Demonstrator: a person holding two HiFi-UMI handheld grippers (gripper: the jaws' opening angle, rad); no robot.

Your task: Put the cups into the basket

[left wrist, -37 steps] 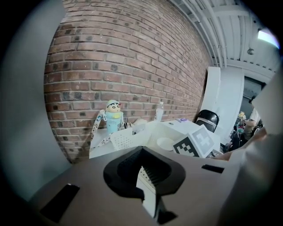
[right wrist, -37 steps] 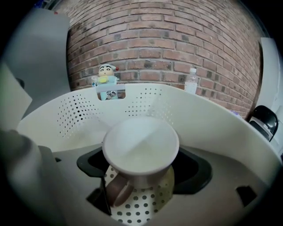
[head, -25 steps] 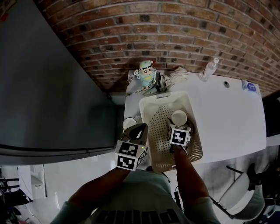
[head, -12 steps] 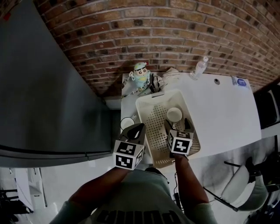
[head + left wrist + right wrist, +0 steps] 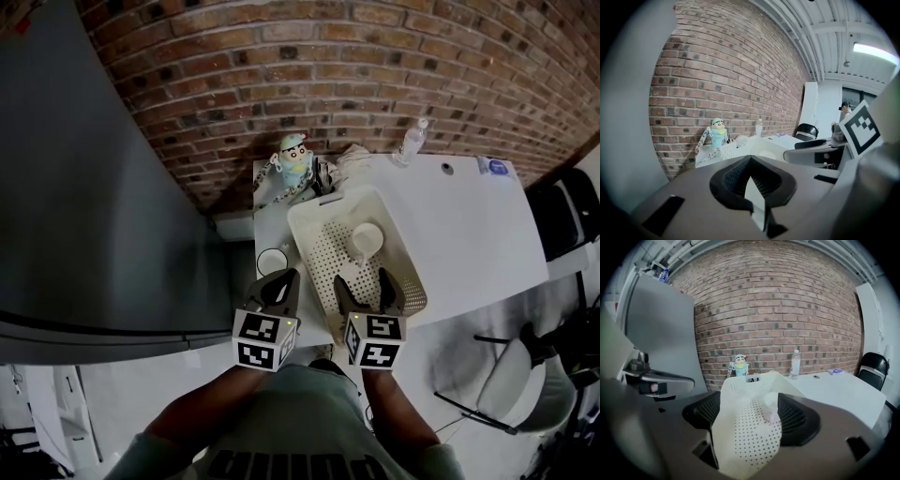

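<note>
A white perforated basket (image 5: pixel 317 225) stands on the white table (image 5: pixel 469 225). One white cup (image 5: pixel 367 239) lies inside it, toward the far half. A second white cup (image 5: pixel 272 262) stands on the table just left of the basket. My right gripper (image 5: pixel 364 281) hovers over the basket's near edge, open and empty; in the right gripper view the right gripper (image 5: pixel 750 420) frames the basket (image 5: pixel 740 394) and the cup (image 5: pixel 772 404) lies beyond its tips. My left gripper (image 5: pixel 281 279) hangs just short of the table cup, its jaws together and holding nothing, as the left gripper view also shows (image 5: pixel 751 161).
A toy figure (image 5: pixel 293 159) and a heap of cloth stand behind the basket by the brick wall. A water bottle (image 5: pixel 411 141) and a small purple lid (image 5: pixel 495 167) are at the table's far side. A tall grey panel (image 5: pixel 94 187) flanks the left; a black chair (image 5: pixel 562 206) sits at right.
My right gripper has drawn back toward me from the cup, which stays in the basket. The left gripper has hardly moved.
</note>
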